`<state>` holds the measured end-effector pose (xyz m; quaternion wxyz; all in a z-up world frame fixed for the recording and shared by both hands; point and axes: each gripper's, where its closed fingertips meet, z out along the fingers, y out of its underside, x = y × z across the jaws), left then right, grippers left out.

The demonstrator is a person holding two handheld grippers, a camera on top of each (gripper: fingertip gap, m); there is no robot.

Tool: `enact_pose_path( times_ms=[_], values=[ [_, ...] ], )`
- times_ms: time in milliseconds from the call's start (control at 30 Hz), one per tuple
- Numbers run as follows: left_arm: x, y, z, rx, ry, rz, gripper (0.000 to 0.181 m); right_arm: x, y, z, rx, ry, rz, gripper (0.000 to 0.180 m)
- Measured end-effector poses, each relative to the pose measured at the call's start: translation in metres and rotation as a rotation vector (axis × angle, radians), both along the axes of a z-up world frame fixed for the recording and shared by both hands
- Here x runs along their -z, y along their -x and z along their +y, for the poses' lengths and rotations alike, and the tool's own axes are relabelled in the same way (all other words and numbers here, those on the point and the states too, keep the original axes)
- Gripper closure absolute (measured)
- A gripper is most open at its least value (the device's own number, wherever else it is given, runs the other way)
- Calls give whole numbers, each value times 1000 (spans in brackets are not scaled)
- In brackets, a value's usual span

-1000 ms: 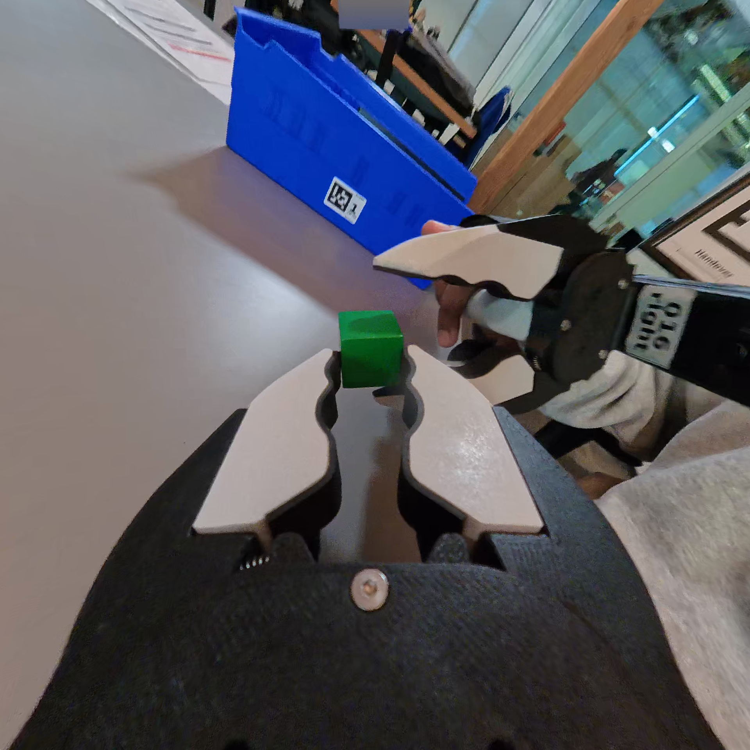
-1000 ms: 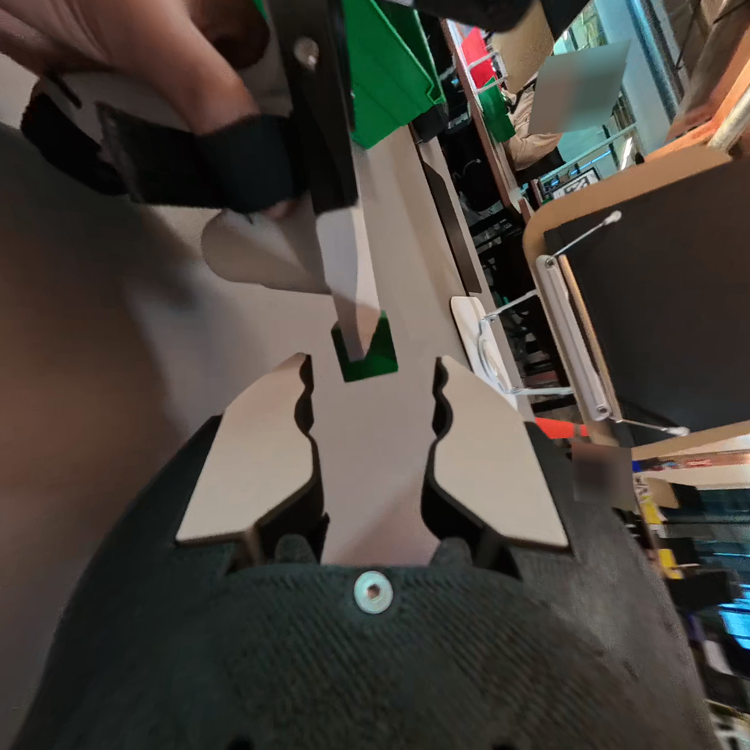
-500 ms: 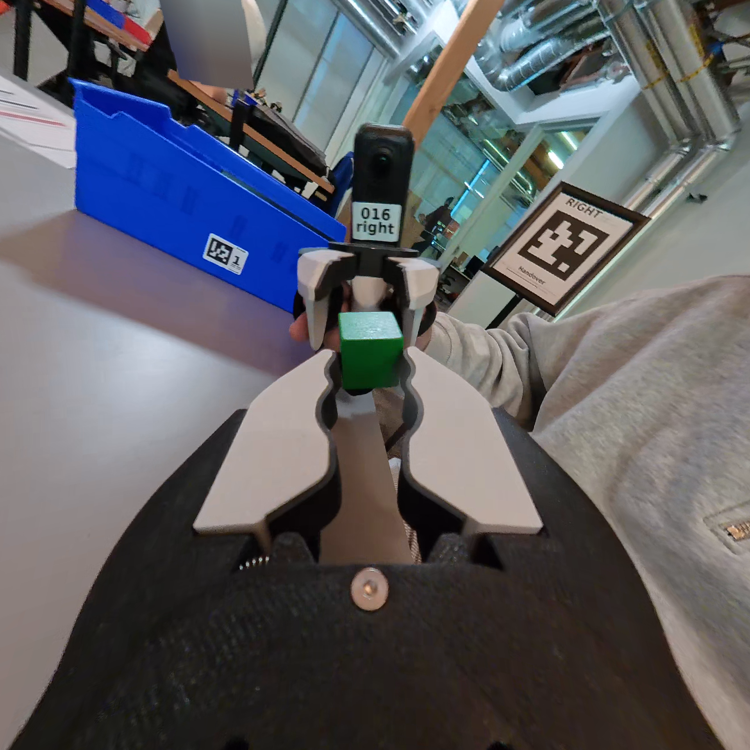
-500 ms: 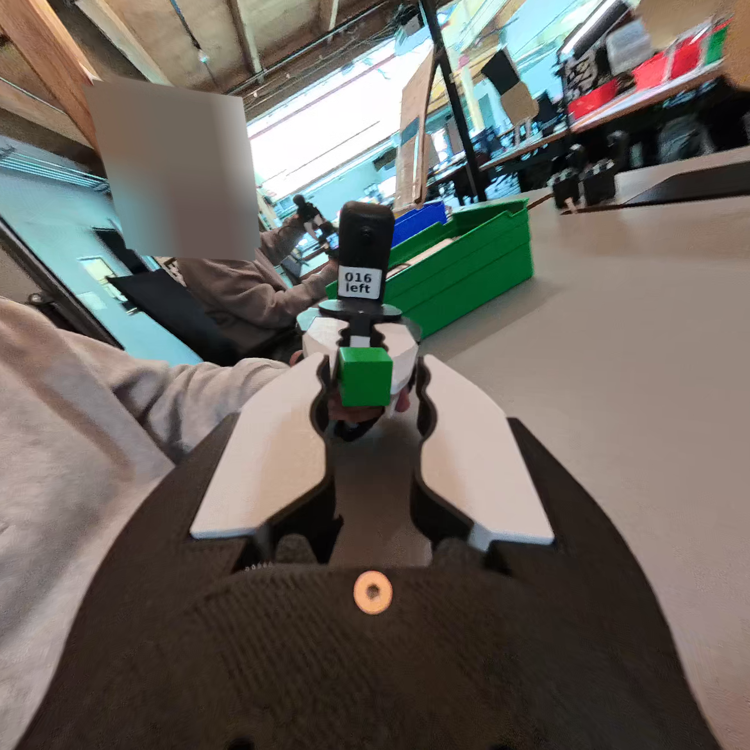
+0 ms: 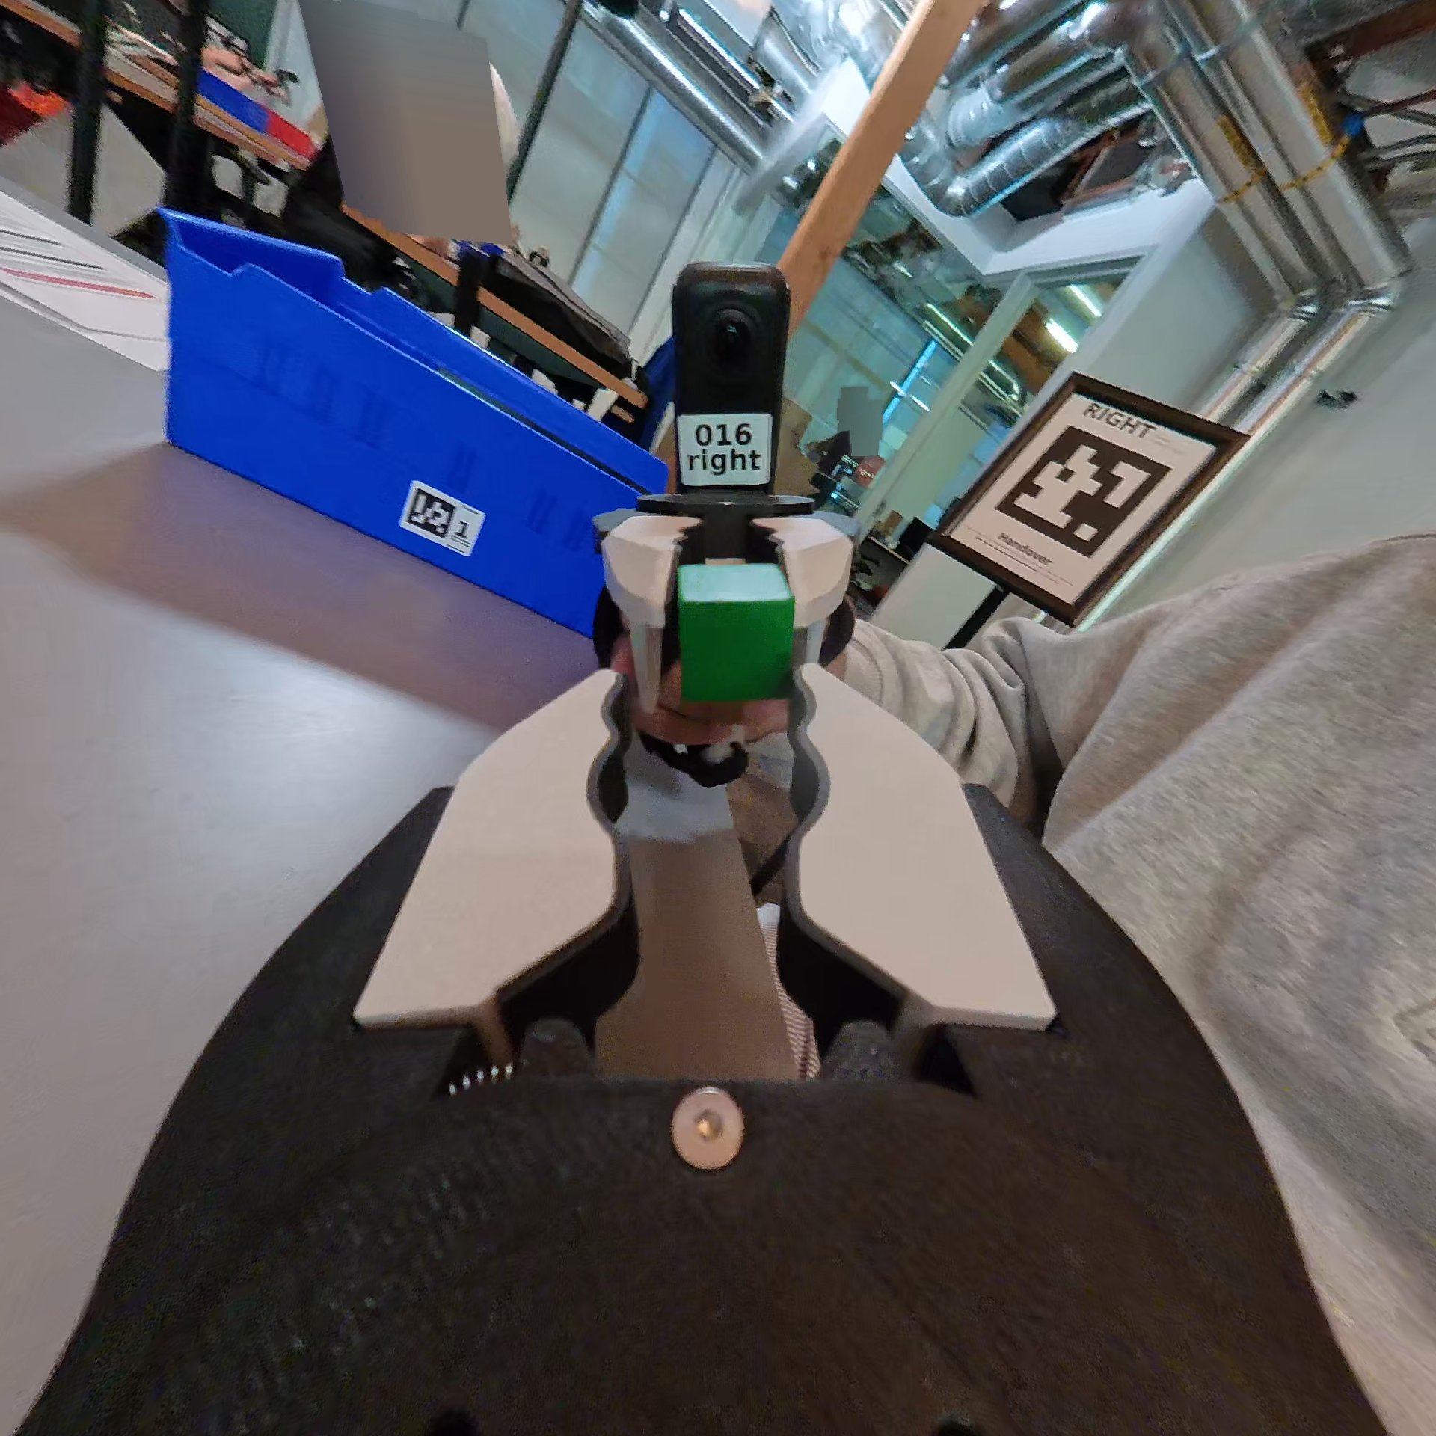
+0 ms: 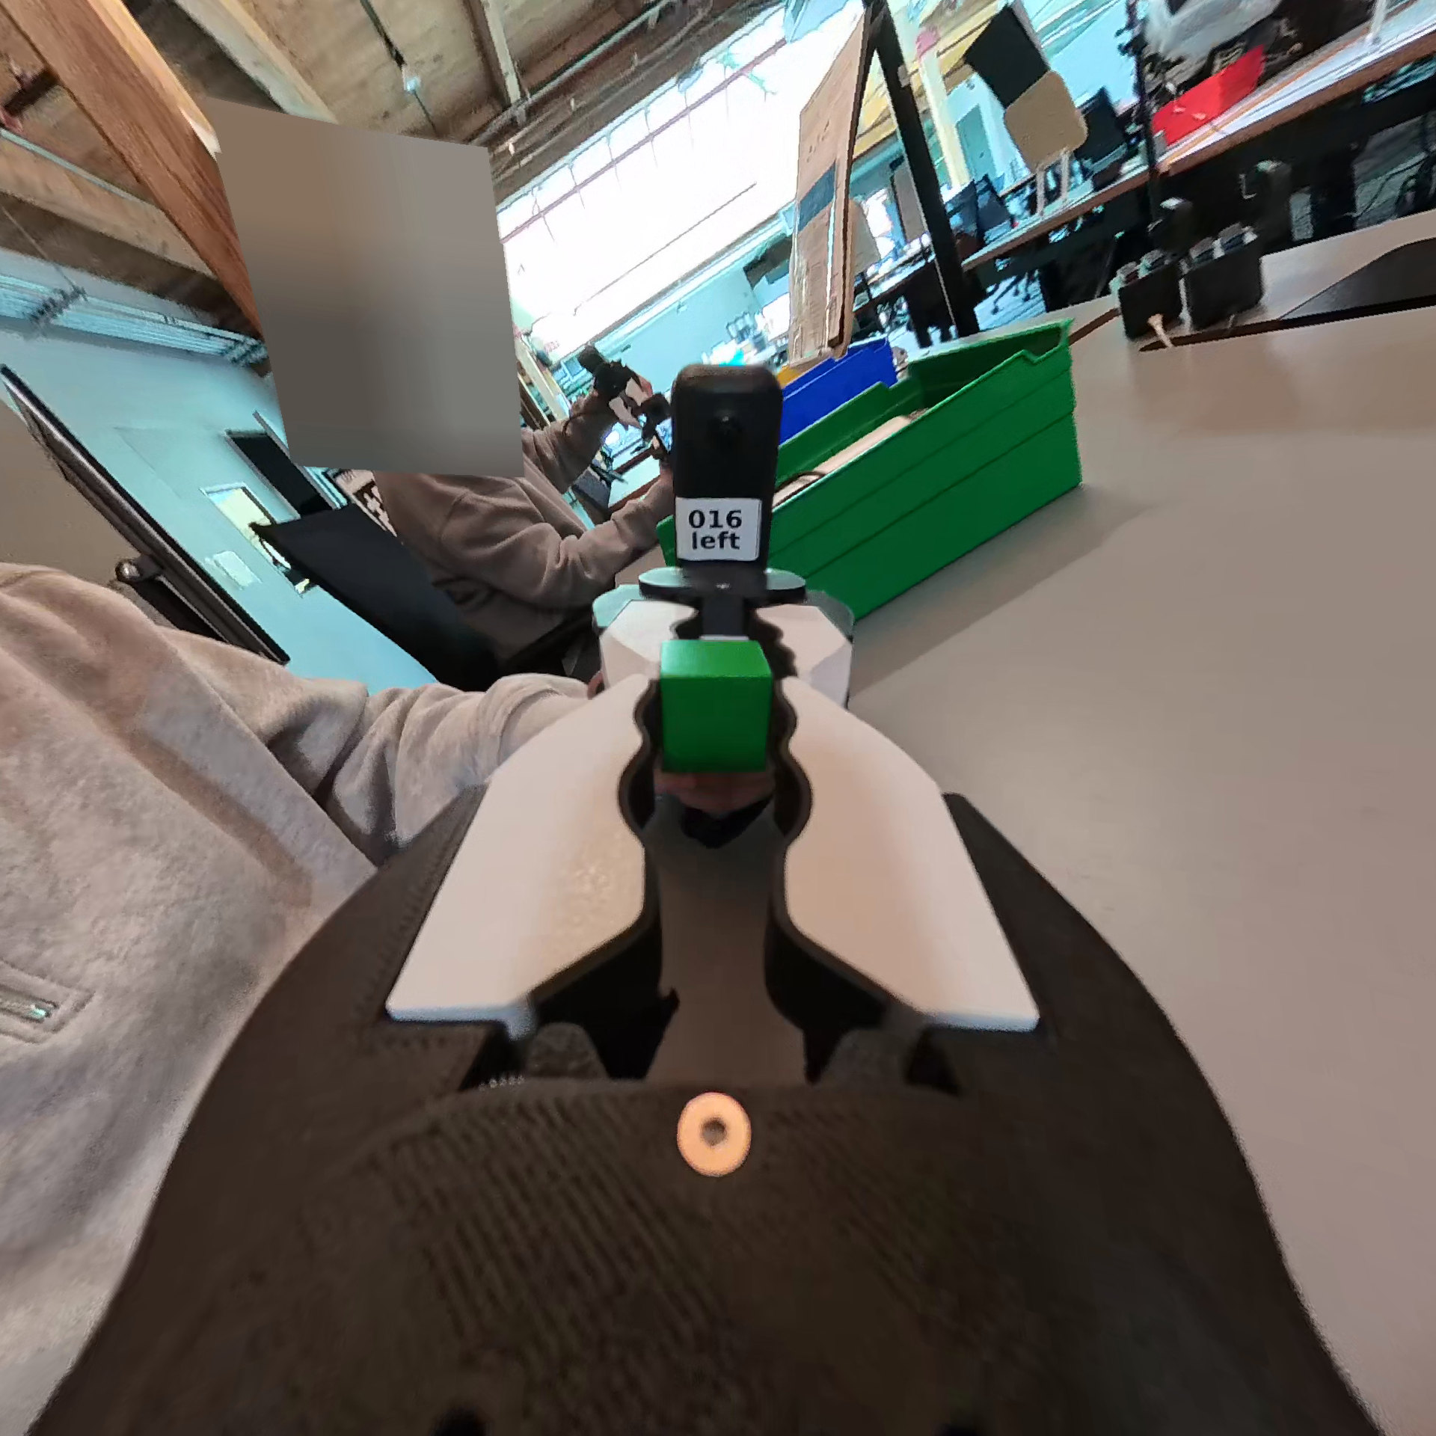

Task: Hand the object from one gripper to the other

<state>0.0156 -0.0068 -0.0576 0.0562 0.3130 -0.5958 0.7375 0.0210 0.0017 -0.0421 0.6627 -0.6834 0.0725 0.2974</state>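
Small green wooden-looking cube [image 5: 734, 631] mid-air: right gripper [image 6: 713, 719] fingers clamped on it. Left gripper [image 5: 703, 703] fingers parted, off cube, probably. Weak pinch → drops onto grey table [image 5: 194, 777].

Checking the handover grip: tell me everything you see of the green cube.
The cube is plain matte green, sharp-edged and unmarked, perhaps painted wood or plastic. It sits level in the air above the table, clamped on two sides by the right gripper. The left gripper is open around it, with a gap on one side.
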Motion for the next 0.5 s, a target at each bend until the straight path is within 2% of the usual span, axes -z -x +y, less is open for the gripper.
enact_pose_path(
  times_ms=[200,300,367,500],
  values=[
    [-6,-5,10,-17,92,54,138,0,-13,-4,46,-5,16,152],
    [-9,-5,13,32,210,150,122,0,-14,-5,73,-14,-62,153],
    [-7,-5,13,96,294,253,122,-4,-13,-5,103,-60,-184,153],
    [-4,-3,9,232,449,440,122,-6,0,-6,125,-129,-563,153]
  ],
)
